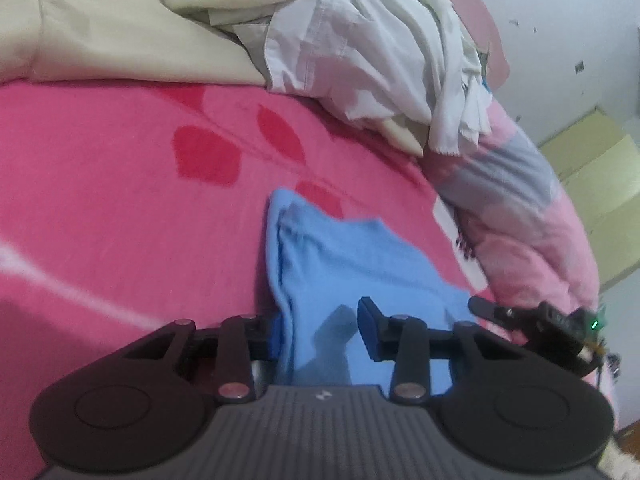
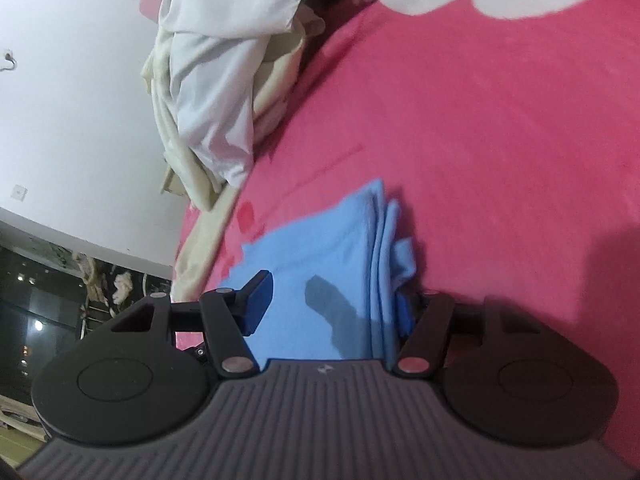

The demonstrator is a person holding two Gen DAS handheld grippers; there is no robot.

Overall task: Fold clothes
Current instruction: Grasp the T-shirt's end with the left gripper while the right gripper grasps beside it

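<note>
Left-wrist view: a light blue garment, partly folded, lies on a pink bed cover printed with red leaf shapes. The left gripper points down over the near end of the garment. Blue cloth fills the space between its jaws; the left jaw is bedded against a fold of the cloth, while the right jaw stands clear above it with a visible gap, so the jaws are parted and not clamped on the fabric. Behind the garment, along the far edge of the bed, sits a heap of white and cream clothes, with a beige cloth spread to its left. A pink and grey quilt runs down the right side. Part of the right gripper shows at the right edge, just beyond the garment's corner.

Right-wrist view: the same light blue garment lies on the bed cover, its stacked folded edges showing as several layers on the right. The right gripper straddles the near end; its jaws stand wide apart, the left jaw raised free of the cloth, the right jaw beside the layered edge, with no grip. The heap of pale clothes lies at the bed's far edge, against a white wall.
</note>
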